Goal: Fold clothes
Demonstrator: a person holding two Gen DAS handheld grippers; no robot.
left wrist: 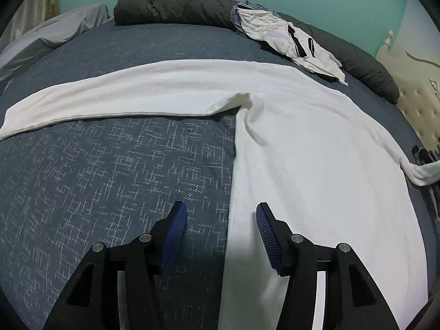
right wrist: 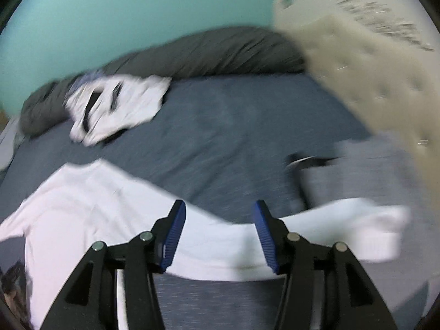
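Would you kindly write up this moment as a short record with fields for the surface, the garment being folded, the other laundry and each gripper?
surface: bed with blue patterned cover
garment: white long-sleeved shirt lying flat, one sleeve stretched out sideways across the cover
other laundry: crumpled white garment with black stripes at the far side, lying partly against a dark grey duvet
left gripper: open, above the shirt's side edge, holding nothing
right gripper: open, above the shirt's other sleeve, holding nothing; view blurred
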